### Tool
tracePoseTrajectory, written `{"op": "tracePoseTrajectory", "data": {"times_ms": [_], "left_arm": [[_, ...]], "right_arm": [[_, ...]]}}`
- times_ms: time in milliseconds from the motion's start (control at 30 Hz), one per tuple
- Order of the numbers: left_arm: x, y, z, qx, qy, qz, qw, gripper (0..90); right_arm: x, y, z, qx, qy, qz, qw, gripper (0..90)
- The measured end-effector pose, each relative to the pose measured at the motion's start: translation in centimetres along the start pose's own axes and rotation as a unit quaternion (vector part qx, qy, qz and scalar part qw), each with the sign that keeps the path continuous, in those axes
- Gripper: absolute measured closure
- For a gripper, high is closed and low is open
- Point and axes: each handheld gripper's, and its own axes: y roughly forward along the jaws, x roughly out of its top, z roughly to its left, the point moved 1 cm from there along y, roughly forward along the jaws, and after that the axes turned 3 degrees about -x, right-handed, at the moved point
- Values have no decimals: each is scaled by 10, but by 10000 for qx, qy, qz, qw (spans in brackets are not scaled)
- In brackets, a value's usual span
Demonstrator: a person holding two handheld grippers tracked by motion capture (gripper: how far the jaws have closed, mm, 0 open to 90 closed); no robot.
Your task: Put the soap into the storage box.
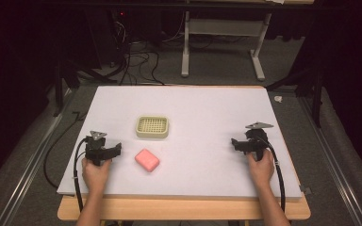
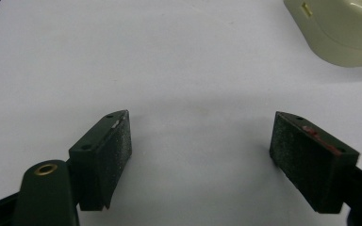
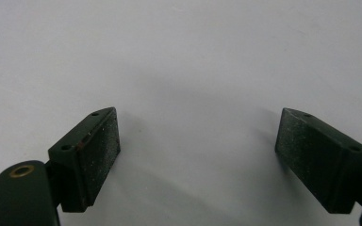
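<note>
High view, step in hand: judged as the start of the work; both grippers rest on the white table (image 1: pixel 207 106) and nothing is held yet.
Left gripper (image 1: pixel 102 149): held in the person's left hand, near the table's left front edge; in the left gripper view its jaws stand wide apart with only bare table between the pads.
Left pads (image 2: pixel 118 141): flat, black, finely grained rectangles; the far one carries a reddish smear on its top edge.
Soap (image 1: pixel 147 160): pink, rectangular bar with rounded corners, smooth and matt; it lies flat just right of the left gripper, apart from it.
Soap dish (image 1: pixel 152 127): cream plastic, rounded rectangle with a raised rim and a gridded, perforated floor; empty, near the soap and behind it.
Right gripper (image 1: pixel 248 144): well apart to the right; jaws likewise spread, nothing between them.
Table surface: white, matt and even, on a wooden board.
Next move, judged: swing the left gripper to the soap, straddle its short sides, close gently; the bar may be slippery.
</note>
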Motion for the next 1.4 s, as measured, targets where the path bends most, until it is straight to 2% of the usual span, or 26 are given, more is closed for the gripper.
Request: {"op": "tracePoseTrajectory", "data": {"times_ms": [733,1300,1400], "left_arm": [[0,0,0,-17,-45,-26,10000,220],[0,0,0,-5,5,-9,10000,220],[0,0,0,-17,-39,-17,10000,220]], "right_arm": [[0,0,0,0,1,-1,10000,149],[0,0,0,15,1,11,10000,148],[0,0,0,18,1,13,10000,148]]}}
